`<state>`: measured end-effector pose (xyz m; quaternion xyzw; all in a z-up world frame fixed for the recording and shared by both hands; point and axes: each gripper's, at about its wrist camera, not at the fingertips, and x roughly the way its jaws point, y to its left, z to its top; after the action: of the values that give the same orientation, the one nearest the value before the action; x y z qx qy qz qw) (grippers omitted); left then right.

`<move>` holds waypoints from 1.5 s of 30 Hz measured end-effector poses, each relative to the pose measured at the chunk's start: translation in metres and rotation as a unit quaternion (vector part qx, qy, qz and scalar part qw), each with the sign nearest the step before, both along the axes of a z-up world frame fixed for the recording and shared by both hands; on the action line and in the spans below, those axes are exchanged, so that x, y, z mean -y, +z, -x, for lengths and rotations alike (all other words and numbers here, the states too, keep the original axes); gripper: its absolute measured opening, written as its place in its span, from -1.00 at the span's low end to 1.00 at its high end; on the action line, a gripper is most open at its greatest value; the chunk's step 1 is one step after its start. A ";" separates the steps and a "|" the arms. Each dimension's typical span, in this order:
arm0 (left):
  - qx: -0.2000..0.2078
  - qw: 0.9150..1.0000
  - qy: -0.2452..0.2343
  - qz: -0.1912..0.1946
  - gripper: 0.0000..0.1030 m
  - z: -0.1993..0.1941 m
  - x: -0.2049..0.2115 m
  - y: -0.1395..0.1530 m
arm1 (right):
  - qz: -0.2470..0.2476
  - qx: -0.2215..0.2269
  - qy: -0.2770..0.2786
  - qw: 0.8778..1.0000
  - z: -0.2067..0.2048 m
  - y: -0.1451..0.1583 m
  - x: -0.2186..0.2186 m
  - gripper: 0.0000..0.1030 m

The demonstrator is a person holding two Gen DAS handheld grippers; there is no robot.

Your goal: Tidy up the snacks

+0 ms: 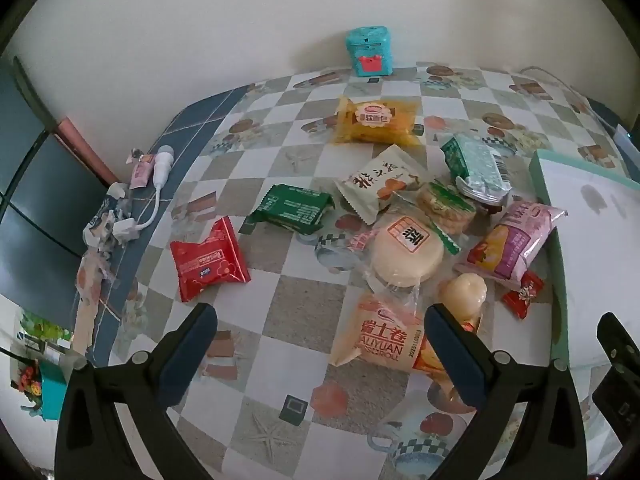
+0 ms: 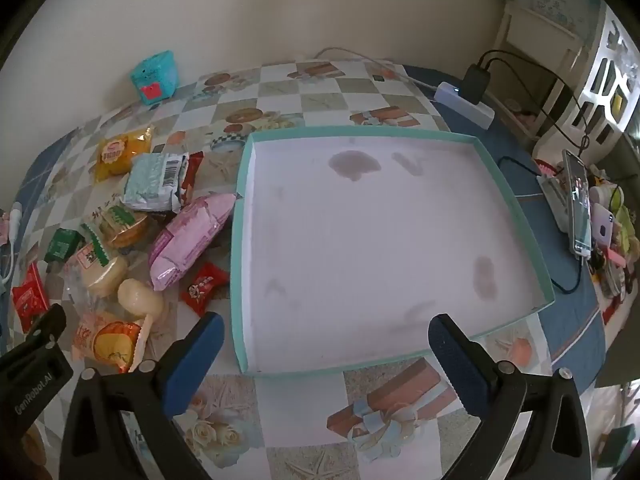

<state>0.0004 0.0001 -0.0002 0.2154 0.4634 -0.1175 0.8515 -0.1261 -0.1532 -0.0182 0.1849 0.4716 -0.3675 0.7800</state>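
Observation:
Several wrapped snacks lie in a loose pile on the checked tablecloth. Among them are a red packet (image 1: 208, 266), a green packet (image 1: 294, 208), a yellow cake pack (image 1: 378, 120), a round white cake (image 1: 406, 250) and a pink bag (image 1: 516, 238). A Swiss roll pack (image 1: 380, 338) lies nearest, just inside the right finger of my left gripper (image 1: 320, 320), which is open and holds nothing. My right gripper (image 2: 326, 330) is open over the near edge of a shallow teal-rimmed tray (image 2: 520, 208) with a white, stained floor and nothing in it. The pink bag (image 2: 188, 236) leans against the tray's left wall.
A teal tin (image 1: 370, 52) stands against the back wall. A white cable and small clutter (image 1: 160, 168) lie at the table's left edge. A power strip (image 2: 466, 102), a phone on a stand (image 2: 578, 204) and other small items crowd the right side.

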 end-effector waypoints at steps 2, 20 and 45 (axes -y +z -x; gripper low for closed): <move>-0.001 1.000 0.002 -0.001 1.00 -0.001 -0.001 -0.001 | -0.002 0.000 -0.001 1.000 0.000 0.000 0.000 1.00; -0.009 1.000 0.005 -0.005 1.00 0.001 0.002 -0.003 | -0.012 0.004 -0.002 1.000 0.000 -0.002 -0.001 1.00; -0.018 1.000 0.010 -0.003 1.00 0.001 0.001 -0.007 | -0.013 0.003 -0.002 1.000 0.000 -0.004 -0.001 1.00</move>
<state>-0.0009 -0.0010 -0.0070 0.2109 0.4815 -0.1115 0.8433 -0.1258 -0.1518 -0.0221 0.1970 0.4733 -0.3624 0.7784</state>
